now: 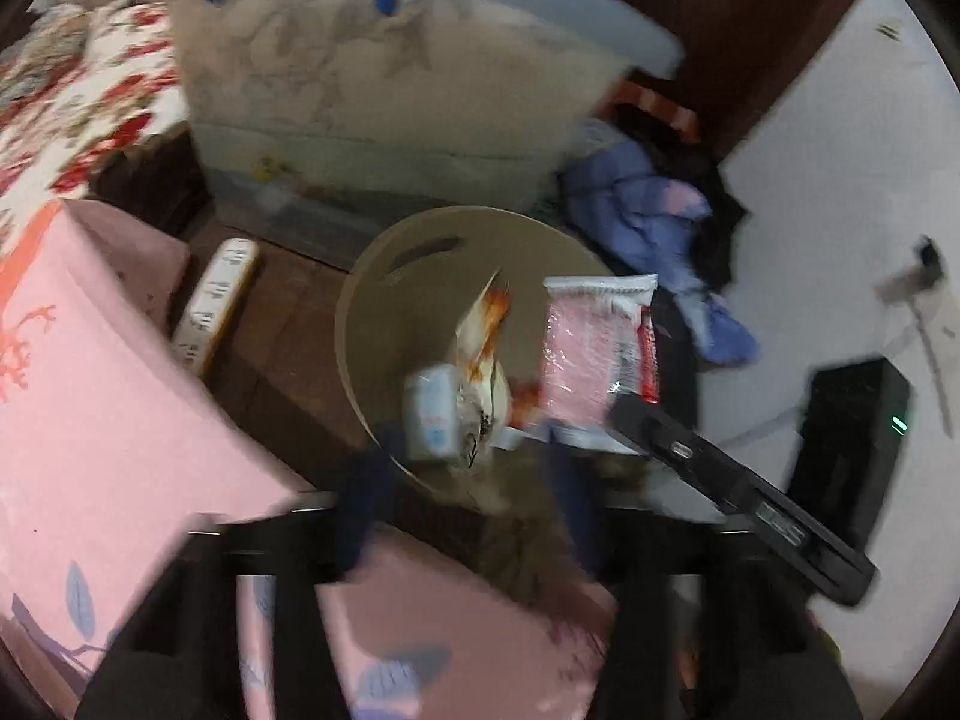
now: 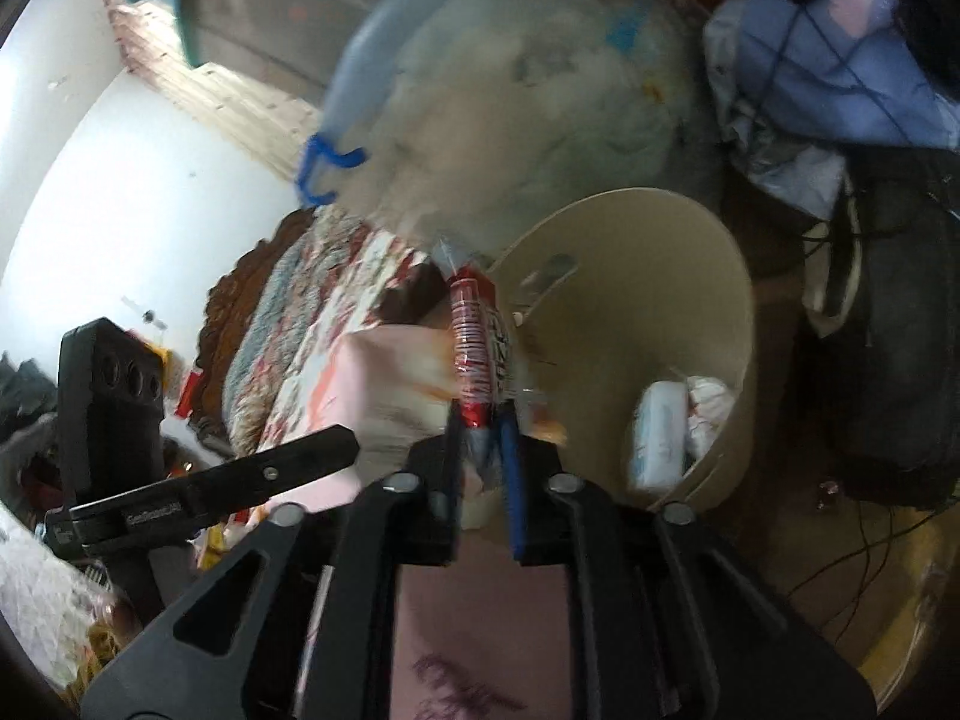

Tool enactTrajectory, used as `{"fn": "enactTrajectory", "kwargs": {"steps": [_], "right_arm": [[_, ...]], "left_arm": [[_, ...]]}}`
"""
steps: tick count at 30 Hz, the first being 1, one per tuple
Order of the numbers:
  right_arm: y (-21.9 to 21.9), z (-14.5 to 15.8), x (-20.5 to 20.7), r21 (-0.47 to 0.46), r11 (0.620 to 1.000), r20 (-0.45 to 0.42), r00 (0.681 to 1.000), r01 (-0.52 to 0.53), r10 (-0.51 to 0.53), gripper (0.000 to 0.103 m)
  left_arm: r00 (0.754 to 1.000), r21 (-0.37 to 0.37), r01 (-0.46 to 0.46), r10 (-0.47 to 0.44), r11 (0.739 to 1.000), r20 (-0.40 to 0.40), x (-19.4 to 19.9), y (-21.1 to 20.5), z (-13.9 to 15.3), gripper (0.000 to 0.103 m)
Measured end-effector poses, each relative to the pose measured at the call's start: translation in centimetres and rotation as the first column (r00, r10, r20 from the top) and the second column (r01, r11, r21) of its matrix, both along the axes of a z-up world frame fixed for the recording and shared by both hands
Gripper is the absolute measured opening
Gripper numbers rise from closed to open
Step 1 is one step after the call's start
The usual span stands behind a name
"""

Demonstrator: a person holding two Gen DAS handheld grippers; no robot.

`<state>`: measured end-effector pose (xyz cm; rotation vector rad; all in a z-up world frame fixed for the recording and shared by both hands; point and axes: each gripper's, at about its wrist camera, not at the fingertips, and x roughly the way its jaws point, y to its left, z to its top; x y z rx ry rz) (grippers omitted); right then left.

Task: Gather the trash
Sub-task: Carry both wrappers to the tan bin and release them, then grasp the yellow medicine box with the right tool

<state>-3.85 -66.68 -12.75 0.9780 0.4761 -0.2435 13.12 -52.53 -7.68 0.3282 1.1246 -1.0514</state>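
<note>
A beige round bin [image 1: 384,312] stands beside the pink bed; it also shows in the right wrist view [image 2: 690,300]. Inside lie a white packet [image 1: 429,414] and an orange-white wrapper [image 1: 480,354]. My left gripper [image 1: 468,492] is open and empty just above the bin's near rim. My right gripper [image 2: 480,426] is shut on a pink and red snack wrapper [image 2: 474,354] and holds it by the bin's rim. That wrapper [image 1: 591,348] and the right gripper show in the left wrist view [image 1: 738,480].
A clear storage box [image 1: 390,90] with a blue handle stands behind the bin. Blue and dark clothes [image 1: 654,222] lie to its right. A white box [image 1: 216,300] lies on the floor left of the bin. Pink bedding [image 1: 108,408] is below me.
</note>
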Motion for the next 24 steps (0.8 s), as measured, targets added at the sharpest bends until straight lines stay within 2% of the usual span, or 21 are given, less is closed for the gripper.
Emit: {"fn": "enactTrajectory", "kwargs": {"steps": [1,2,5,9,11,14,16,20,22,24], "right_arm": [[-0.3,-0.2,-0.1,0.003,1.0,0.004,1.0,0.022,-0.022,0.066],[-0.3,-0.1,-0.5,-0.008,0.998,0.007,0.998,0.056,-0.056,0.088],[0.6,0.4,-1.8,-0.066,0.993,0.029,0.995,0.098,-0.096,0.085],[1.5,1.4,-3.0,-0.025,0.993,0.091,0.989,0.116,-0.113,0.084],[2.1,1.8,-2.5,-0.027,0.996,0.104,0.991,0.09,-0.086,0.077],[4.1,3.0,-0.9,-0.04,0.999,0.111,0.994,0.003,0.002,0.064],[6.1,3.7,0.5,-0.048,0.996,0.117,0.99,-0.074,0.079,0.061],[11.3,4.5,5.0,-0.028,0.966,0.125,0.958,-0.255,0.257,0.063],[14.2,4.1,8.1,0.041,0.935,0.143,0.928,-0.352,0.343,0.063],[17.3,3.5,11.1,0.109,0.898,0.145,0.901,-0.426,0.409,0.069]], "left_arm": [[1.0,-0.001,-0.015,0.015,1.0,0.008,0.2,-0.2,0.0,0.058],[1.0,-0.008,-0.023,0.023,1.0,-0.001,0.3,0.2,0.0,0.058],[0.999,-0.055,-0.032,0.031,0.998,-0.019,0.0,2.3,1.0,0.058],[0.999,-0.082,-0.003,0.008,0.997,0.052,-2.5,6.4,2.5,0.058],[0.998,-0.081,0.016,-0.01,0.997,0.07,-4.1,8.7,2.8,0.058],[0.998,-0.102,0.037,-0.032,0.994,0.052,-6.3,13.1,3.1,0.058],[0.998,-0.109,0.04,-0.035,0.993,0.047,-7.1,15.5,3.1,0.058],[0.999,-0.105,-0.026,0.029,0.994,0.029,-7.3,22.6,2.8,0.058],[0.995,-0.106,-0.087,0.091,0.991,0.031,-6.8,26.2,2.8,0.058],[0.982,-0.122,-0.179,0.185,0.976,0.042,-6.0,31.1,3.4,0.058]]}}
